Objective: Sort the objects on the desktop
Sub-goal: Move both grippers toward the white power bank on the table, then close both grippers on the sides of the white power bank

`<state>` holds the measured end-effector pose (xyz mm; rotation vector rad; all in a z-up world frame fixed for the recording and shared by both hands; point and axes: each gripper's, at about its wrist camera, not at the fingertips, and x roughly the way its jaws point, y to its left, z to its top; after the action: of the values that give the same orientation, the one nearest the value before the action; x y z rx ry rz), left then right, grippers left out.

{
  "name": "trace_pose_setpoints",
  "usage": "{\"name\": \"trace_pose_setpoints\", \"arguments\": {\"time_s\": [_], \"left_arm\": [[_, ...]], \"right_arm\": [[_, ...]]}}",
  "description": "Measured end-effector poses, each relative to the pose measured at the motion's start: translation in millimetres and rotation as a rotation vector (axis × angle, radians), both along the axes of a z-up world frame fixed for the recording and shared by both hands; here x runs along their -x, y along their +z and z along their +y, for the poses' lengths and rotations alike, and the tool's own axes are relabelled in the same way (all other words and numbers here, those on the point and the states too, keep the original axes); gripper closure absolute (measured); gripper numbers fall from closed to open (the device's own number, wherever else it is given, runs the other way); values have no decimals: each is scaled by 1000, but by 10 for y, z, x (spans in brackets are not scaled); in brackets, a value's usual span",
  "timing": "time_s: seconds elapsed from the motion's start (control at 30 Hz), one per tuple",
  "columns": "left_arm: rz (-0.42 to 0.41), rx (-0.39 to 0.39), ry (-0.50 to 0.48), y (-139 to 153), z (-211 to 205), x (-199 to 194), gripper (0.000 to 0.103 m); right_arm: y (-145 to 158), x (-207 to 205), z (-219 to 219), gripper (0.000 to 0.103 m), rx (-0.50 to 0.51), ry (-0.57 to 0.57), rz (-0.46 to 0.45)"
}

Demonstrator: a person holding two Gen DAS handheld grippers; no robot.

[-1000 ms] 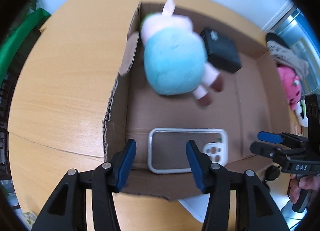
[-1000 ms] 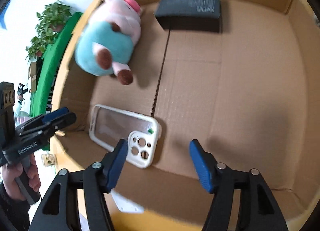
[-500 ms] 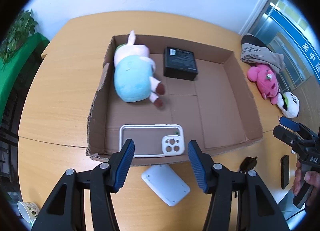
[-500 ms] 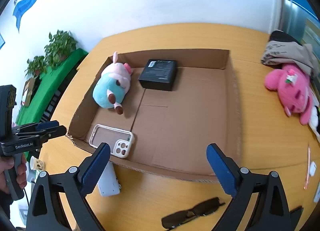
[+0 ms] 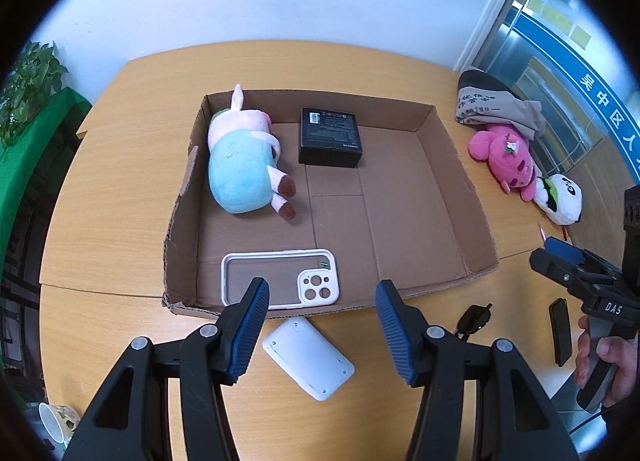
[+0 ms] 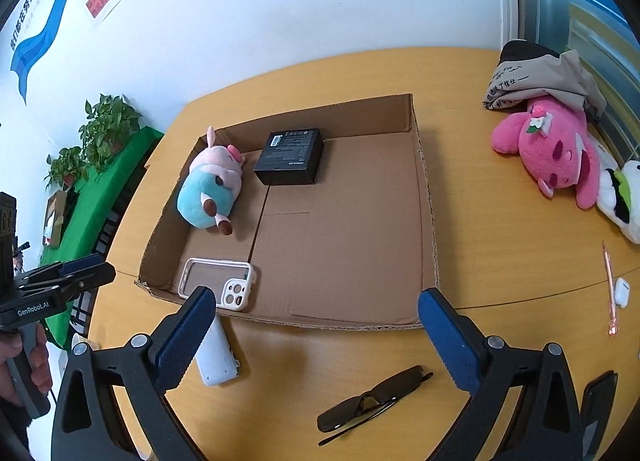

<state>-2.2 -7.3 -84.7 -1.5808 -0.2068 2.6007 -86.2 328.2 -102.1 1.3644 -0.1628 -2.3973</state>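
An open cardboard box (image 5: 474, 217) (image 6: 426, 197) lies on the wooden table. Inside it are a teal and pink plush pig (image 5: 240, 169) (image 6: 208, 189), a black carton (image 5: 330, 135) (image 6: 290, 157) and a white phone case (image 5: 280, 277) (image 6: 216, 277). My left gripper (image 5: 320, 293) hovers above the box's near edge, open about halfway, nothing between its fingers. My right gripper (image 6: 316, 301) hangs over the near edge too, jaws wide open and empty. A white power bank (image 5: 308, 357) (image 6: 216, 357) and dark sunglasses (image 6: 372, 401) lie on the table below the grippers.
To the right of the box lie a pink plush (image 6: 552, 157), a panda plush (image 6: 620, 197), a grey cloth bag (image 6: 540, 73), a pink pen (image 6: 610, 289), a white earbud case (image 6: 621, 291) and a dark phone (image 5: 560, 325). A paper cup (image 5: 56, 419) stands at the near left.
Both grippers have pulled back and up out of the box, so the whole box and table now show. The right jaws have spread much wider; the left barely changed.
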Motion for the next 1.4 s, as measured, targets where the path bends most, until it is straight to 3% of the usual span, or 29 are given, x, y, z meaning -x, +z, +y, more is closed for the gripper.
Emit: {"name": "trace_pose_setpoints", "arguments": {"time_s": [0.23,0.33,0.47,0.63,0.93,1.2,1.3,1.37,1.4], "left_arm": [[-47,-38,18,-219,-83,-104,48],[-85,-72,31,-404,-145,-149,48],[-150,-118,38,-698,-227,-193,48],[-234,-231,66,-1123,-385,-206,48],[-332,-376,90,-1719,-541,-82,48],[-371,-402,49,-1985,-465,-38,50],[-348,-427,46,-1983,-459,-78,51],[-342,-438,47,-1988,-455,-100,53],[-342,-443,52,-2000,-465,-101,60]], "right_arm": [[-111,-134,-254,0,-19,99,1],[-219,-295,-496,0,-62,183,52],[-552,-524,-882,0,-66,302,26],[-965,-764,-1277,0,-88,420,-6],[-1411,-788,-1668,1,-118,472,-28],[-1617,-767,-1905,7,-148,483,-19],[-1691,-756,-1975,12,-155,498,-26],[-1763,-734,-1997,18,-165,496,-45],[-1800,-724,-1998,20,-171,492,-58]]}}
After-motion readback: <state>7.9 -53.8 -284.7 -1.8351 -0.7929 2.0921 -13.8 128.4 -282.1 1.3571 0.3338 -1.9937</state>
